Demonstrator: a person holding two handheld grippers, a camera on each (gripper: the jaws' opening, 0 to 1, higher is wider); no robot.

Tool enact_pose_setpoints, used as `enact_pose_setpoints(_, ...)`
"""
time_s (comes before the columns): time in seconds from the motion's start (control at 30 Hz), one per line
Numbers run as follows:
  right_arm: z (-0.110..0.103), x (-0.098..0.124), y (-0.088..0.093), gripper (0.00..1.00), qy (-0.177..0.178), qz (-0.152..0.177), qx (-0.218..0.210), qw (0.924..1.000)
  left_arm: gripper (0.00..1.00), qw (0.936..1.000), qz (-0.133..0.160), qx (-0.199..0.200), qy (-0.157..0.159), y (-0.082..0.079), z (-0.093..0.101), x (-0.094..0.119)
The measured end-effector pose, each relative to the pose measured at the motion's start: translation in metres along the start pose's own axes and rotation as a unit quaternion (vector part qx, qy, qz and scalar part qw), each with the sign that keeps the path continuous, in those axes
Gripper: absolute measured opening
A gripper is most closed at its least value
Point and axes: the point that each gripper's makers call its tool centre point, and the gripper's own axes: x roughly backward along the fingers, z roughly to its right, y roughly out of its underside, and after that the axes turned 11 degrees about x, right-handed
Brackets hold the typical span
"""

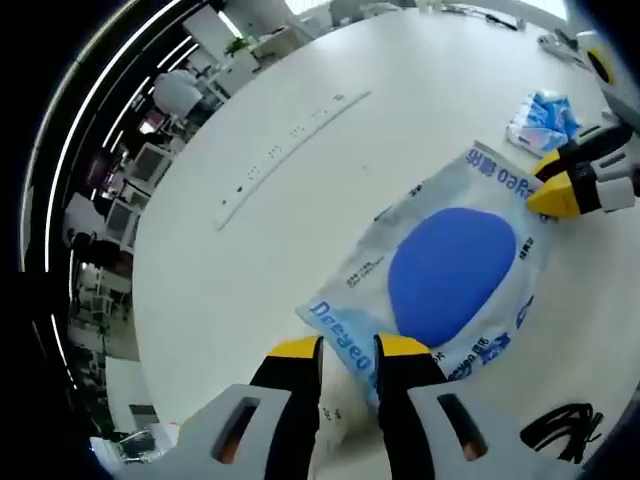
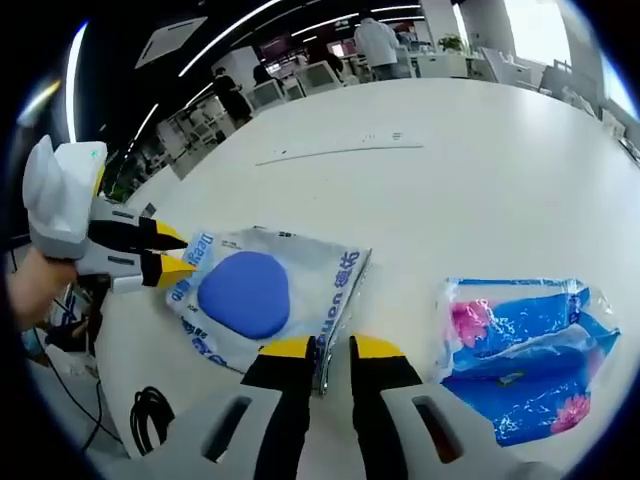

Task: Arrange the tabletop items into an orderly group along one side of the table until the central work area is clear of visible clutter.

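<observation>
So both grippers pinch the same crinkly clear plastic packet (image 1: 440, 270), the one with the big blue oval inside and blue lettering. In the left gripper view, the left gripper (image 1: 348, 350) is clamped on its near edge at bottom centre; the right gripper (image 1: 560, 185) bites the far corner, right side. In the right gripper view, a shiny blue-and-pink tissue pack (image 2: 525, 345) sits lower right on the smooth white round table (image 2: 470, 190). A black cable (image 2: 150, 410) coils lower left.
</observation>
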Motion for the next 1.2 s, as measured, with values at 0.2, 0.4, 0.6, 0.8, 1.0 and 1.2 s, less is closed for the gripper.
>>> enact_pose_setpoints(0.2, -0.002, 0.007, -0.021, 0.20, 0.007, 0.034, 0.048, 0.9983, 0.22, 0.9990, 0.045, 0.004, 0.005, -0.020, -0.001, 0.019)
enact_pose_setpoints(0.4, -0.001, 0.033, -0.038, 0.33, 0.023, 0.058, 0.054, 0.9966, 0.34, 0.9948, 0.088, 0.048, 0.019, -0.031, 0.001, 0.042)
enact_pose_setpoints(0.6, -0.007, 0.043, -0.053, 0.70, 0.023, 0.101, 0.100, 0.9896, 0.64, 0.9887, 0.119, 0.091, 0.010, -0.033, 0.001, 0.064)
enact_pose_setpoints(0.8, -0.019, 0.058, -0.048, 0.91, 0.001, 0.091, 0.111, 0.9897, 0.95, 0.9831, 0.149, 0.106, -0.011, -0.034, 0.003, 0.085)
enact_pose_setpoints(1.0, -0.021, 0.074, -0.053, 0.93, 0.000, 0.098, 0.126, 0.9872, 0.97, 0.9839, 0.147, 0.099, -0.021, -0.029, 0.004, 0.102)
enact_pose_setpoints(1.2, -0.018, 0.083, -0.055, 0.90, 0.000, 0.101, 0.131, 0.9863, 0.93, 0.9831, 0.138, 0.116, -0.027, -0.025, 0.002, 0.109)
